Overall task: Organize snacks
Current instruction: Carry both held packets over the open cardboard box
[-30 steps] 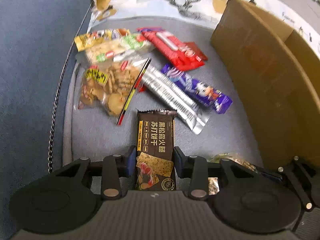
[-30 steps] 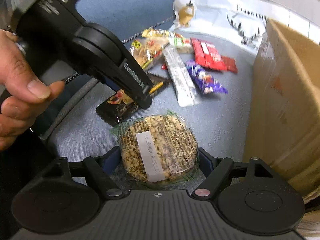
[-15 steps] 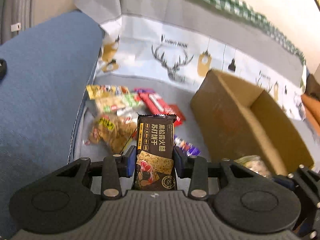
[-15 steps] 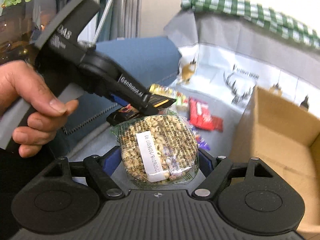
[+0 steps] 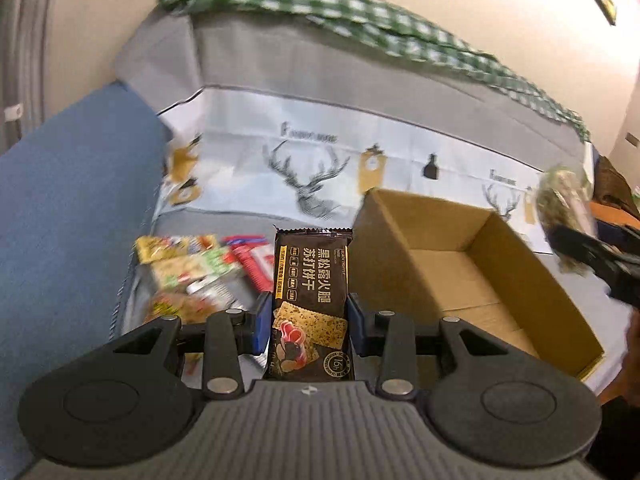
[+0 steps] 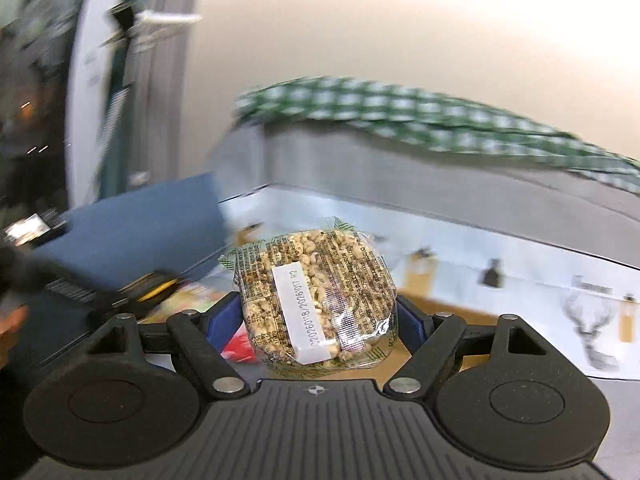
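My left gripper (image 5: pixel 308 320) is shut on a black cracker packet (image 5: pixel 311 280) and holds it up in the air, left of an open cardboard box (image 5: pixel 460 276). My right gripper (image 6: pixel 318 320) is shut on a clear round puffed-grain cake pack (image 6: pixel 316 292), raised high; this pack also shows blurred in the left wrist view (image 5: pixel 564 208) above the box's right side. Several snack packets (image 5: pixel 192 272) lie on the grey cushion left of the box.
A grey sofa back (image 5: pixel 360 80) with a green checked cloth (image 5: pixel 360 12) stands behind. A deer-print cover (image 5: pixel 308 176) lies under the box. A blue cushion (image 5: pixel 68 208) is on the left. The left gripper shows blurred in the right wrist view (image 6: pixel 80 292).
Both grippers have lifted their snacks off the cushion and risen. The views have tilted up toward the sofa back, and the right gripper has moved over toward the box.
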Demonstrator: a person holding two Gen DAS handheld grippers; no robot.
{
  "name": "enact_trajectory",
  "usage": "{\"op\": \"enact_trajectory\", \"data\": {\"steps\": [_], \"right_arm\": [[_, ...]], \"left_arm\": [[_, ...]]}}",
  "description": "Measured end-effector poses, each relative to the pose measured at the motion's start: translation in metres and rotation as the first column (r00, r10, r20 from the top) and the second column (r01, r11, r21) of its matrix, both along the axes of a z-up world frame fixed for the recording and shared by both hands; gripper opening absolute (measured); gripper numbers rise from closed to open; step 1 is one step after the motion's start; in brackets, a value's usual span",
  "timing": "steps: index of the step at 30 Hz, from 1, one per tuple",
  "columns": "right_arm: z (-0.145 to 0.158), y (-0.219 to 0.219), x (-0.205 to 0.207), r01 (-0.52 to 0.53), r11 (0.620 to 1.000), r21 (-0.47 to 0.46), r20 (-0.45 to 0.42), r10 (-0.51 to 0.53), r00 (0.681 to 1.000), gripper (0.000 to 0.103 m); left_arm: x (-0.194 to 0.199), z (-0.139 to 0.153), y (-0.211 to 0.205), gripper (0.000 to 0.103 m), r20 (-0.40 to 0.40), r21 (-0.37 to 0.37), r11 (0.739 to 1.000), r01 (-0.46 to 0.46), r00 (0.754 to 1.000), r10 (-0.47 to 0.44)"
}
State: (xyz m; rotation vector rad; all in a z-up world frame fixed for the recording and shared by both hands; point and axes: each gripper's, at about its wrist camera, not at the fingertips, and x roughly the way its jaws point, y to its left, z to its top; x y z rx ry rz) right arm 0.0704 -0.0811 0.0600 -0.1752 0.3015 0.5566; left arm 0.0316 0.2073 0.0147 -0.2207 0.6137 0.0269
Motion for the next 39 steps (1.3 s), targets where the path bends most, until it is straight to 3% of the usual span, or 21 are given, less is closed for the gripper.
{"op": "enact_trajectory", "data": {"steps": [6, 11, 21, 30, 39], "right_arm": [[-0.027, -0.048, 0.038, 0.192, 0.979, 0.067, -0.122, -0.183, 0.975, 0.081], [-0.03, -0.064, 0.047, 0.249, 0.96, 0.128, -0.143, -0.23, 0.963, 0.081], [-0.029, -0.077, 0.05, 0.289, 0.952, 0.102, -0.148, -0.273, 0.951, 0.081], [-0.034, -0.087, 0.058, 0.339, 0.932, 0.124, -0.196, -0.312, 0.93, 0.081], [-0.036, -0.082, 0.064, 0.345, 0.932, 0.108, -0.224, -0.315, 0.922, 0.081]], "left_arm": [[0.002, 0.011, -0.039, 0.043, 0.164, -0.045, 0.993, 0.108, 0.981, -0.099], [0.017, 0.013, -0.077, 0.043, 0.206, -0.039, 0.985, 0.168, 0.966, -0.156], [0.074, 0.01, -0.144, 0.043, 0.204, -0.064, 0.974, 0.217, 0.958, -0.2], [0.08, -0.004, -0.166, 0.043, 0.192, -0.012, 0.962, 0.272, 0.945, -0.265], [0.089, -0.008, -0.172, 0.043, 0.175, -0.026, 0.965, 0.262, 0.951, -0.254]]}}
